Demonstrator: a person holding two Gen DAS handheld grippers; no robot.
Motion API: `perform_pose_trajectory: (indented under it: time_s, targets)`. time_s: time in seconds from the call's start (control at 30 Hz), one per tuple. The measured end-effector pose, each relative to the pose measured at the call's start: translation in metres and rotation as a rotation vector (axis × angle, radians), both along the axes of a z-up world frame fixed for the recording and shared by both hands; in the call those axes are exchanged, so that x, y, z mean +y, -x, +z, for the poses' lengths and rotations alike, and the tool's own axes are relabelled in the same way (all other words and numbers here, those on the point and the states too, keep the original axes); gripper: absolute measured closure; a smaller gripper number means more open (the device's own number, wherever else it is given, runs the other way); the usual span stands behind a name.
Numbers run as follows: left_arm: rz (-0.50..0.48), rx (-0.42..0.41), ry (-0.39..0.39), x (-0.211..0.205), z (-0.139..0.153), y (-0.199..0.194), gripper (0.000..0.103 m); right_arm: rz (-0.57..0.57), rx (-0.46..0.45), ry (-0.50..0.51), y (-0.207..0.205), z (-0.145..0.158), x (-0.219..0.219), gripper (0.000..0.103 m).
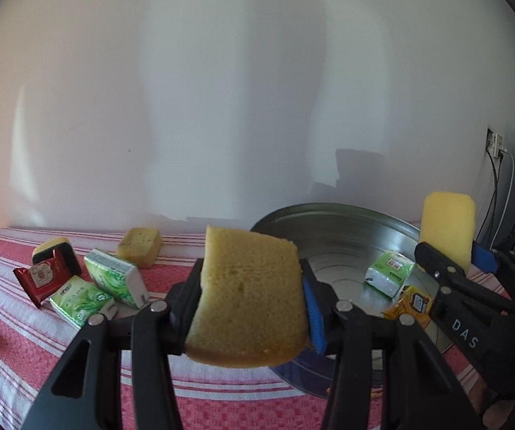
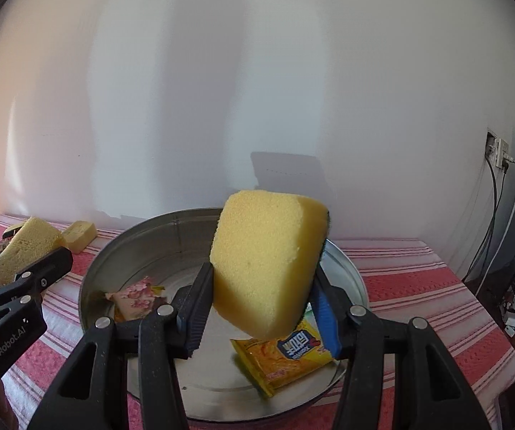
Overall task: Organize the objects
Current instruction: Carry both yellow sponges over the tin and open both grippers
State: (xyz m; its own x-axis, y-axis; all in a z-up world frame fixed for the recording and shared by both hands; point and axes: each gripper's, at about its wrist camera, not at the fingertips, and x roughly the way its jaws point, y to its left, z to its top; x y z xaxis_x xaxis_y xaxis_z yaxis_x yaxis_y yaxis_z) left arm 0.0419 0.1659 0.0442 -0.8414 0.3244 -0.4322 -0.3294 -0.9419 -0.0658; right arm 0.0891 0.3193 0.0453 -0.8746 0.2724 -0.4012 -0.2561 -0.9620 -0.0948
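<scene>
Midway through the tidying, the left gripper [image 1: 250, 297] is clamping a tan sponge [image 1: 248, 297] above the striped cloth [image 1: 17, 351], while the right gripper [image 2: 261, 308] is gripping a yellow sponge [image 2: 266, 261] over the steel basin [image 2: 350, 272], where a yellow snack packet [image 2: 286, 358] is already lying. Both sponges are seemingly heading for the basin; next, each needs lowering inside and releasing, clear of the packets. Tissue packs [image 1: 114, 279] are waiting on the cloth.

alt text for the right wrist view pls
The right gripper holds a yellow sponge above a round metal tray containing a yellow snack packet. At left, the left gripper holds another sponge over the red striped tablecloth.
</scene>
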Motion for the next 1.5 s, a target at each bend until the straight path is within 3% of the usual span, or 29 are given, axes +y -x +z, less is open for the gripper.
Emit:
perform_pose_trajectory:
  time_s: [0.57, 1.1, 1.2, 1.27, 1.33, 1.4, 1.5]
  targets:
    - [-0.059, -0.042, 0.024, 0.047, -0.012, 0.021, 0.055, -0.046, -0.093, 0.054, 0.020, -0.018, 0.037, 0.049]
    - [-0.004, -0.103, 0.073, 0.058, -0.028, 0.038, 0.053, 0.003, -0.172, 0.074, 0.040, -0.031, 0.035, 0.045]
    - [0.066, -0.065, 0.094, 0.053, -0.021, 0.035, 0.027, 0.009, -0.172, 0.107, 0.039, -0.032, 0.039, 0.038]
    - [0.128, -0.024, 0.091, 0.046, -0.015, 0.031, 0.000, 0.007, -0.148, 0.156, 0.036, -0.030, 0.047, 0.037]
    - [0.146, 0.021, 0.062, 0.039, -0.008, 0.025, 0.000, 0.002, -0.120, 0.201, 0.033, -0.027, 0.054, 0.032]
    - [0.128, 0.026, 0.047, 0.035, -0.004, 0.022, 0.000, 0.010, -0.084, 0.260, 0.028, -0.024, 0.061, 0.018]
    - [0.146, 0.045, 0.049, 0.030, -0.002, 0.015, 0.000, 0.037, -0.045, 0.332, 0.024, -0.023, 0.068, 0.016]
